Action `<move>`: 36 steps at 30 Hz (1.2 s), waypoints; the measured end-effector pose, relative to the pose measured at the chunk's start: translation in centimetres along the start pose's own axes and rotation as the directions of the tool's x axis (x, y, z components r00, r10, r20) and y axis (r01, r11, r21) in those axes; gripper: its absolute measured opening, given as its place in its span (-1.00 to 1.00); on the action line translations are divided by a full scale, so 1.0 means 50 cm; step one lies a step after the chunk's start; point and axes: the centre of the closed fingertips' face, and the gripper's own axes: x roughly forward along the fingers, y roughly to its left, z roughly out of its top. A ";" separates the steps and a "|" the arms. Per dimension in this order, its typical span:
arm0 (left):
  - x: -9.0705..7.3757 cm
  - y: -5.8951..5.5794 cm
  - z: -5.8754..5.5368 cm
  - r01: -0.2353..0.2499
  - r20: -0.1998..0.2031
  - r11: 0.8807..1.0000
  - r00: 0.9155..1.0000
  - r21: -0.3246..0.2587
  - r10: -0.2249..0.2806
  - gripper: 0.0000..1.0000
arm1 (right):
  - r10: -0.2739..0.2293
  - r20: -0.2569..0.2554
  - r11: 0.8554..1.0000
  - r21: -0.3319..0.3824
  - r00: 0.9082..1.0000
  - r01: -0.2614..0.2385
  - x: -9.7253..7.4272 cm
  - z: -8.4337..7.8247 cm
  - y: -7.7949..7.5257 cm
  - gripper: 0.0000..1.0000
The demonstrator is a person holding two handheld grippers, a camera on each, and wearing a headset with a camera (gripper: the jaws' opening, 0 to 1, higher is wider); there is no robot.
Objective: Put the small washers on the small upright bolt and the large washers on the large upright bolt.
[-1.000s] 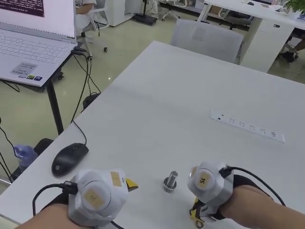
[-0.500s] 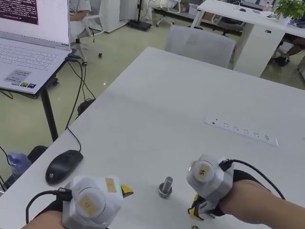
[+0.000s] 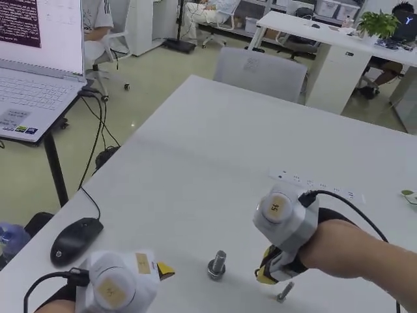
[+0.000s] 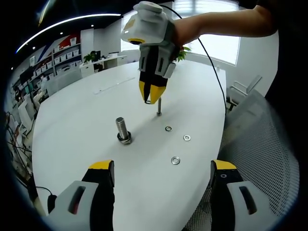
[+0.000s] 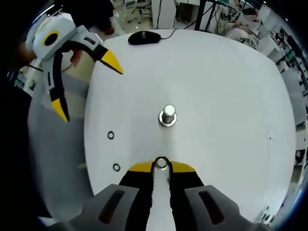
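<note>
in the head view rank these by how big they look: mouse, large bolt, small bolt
1. mouse
2. large bolt
3. small bolt, thinner, with its top hidden by the right tool
All three sit at about the same nearness to the camera, so the order seems safe.

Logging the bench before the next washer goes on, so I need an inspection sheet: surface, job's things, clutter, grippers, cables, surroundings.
Surface: white table.
Job's things: large bolt and small bolt upright; three washers lying loose beside them.
Clutter: mouse, power strip.
Grippers: left gripper open, holding nothing; right gripper closed at the small bolt's top.
Cables: mouse cable; right gripper's cable.
Surroundings: laptop, chair, potted plant.
</note>
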 end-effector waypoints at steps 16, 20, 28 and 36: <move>0.007 0.008 -0.002 -0.007 0.009 1.000 1.000 -0.011 0.007 0.71 | -0.040 -0.019 0.999 0.030 0.999 0.041 -0.033 -0.067 -0.042 -0.75; 0.009 0.010 -0.006 -0.006 0.007 1.000 1.000 -0.009 0.006 0.76 | -0.043 -0.029 0.997 0.058 0.999 0.044 -0.040 -0.096 -0.051 -0.75; 0.017 0.011 -0.010 -0.002 -0.001 1.000 1.000 -0.004 0.002 0.91 | -0.030 -0.024 0.996 0.081 0.999 0.032 -0.036 -0.120 -0.041 -0.75; 0.022 0.008 -0.008 0.004 -0.003 1.000 1.000 0.000 -0.004 0.99 | -0.023 -0.027 0.997 0.077 0.999 0.025 -0.012 -0.128 -0.029 -0.75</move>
